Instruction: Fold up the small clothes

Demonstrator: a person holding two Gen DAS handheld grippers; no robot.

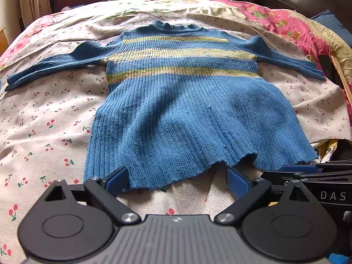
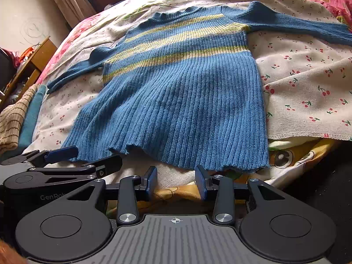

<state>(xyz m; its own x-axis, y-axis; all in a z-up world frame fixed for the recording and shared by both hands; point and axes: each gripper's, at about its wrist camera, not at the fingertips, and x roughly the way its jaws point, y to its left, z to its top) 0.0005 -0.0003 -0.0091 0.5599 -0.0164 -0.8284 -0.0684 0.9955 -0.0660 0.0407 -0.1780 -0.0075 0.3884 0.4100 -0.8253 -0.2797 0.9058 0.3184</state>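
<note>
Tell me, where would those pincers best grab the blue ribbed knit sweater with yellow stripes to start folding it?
Probably the bottom hem of the blue ribbed sweater, approached from the near edge of the bed. The garment lies flat and spread, sleeves out, and its wavy hem sits just ahead of the open left gripper and right gripper. One corner each would let them lift it toward the collar.

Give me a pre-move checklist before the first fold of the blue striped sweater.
1. Sweater spread flat, sleeves out: ok.
2. Left gripper open at the hem: ok.
3. Right gripper open, nothing between the fingers: ok.
4. Hem lying flat: not ok, it is wavy.
5. Cherry-print sheet smooth under the sweater: cannot tell.
6. Folded clothes clear of the sweater: ok.
</note>
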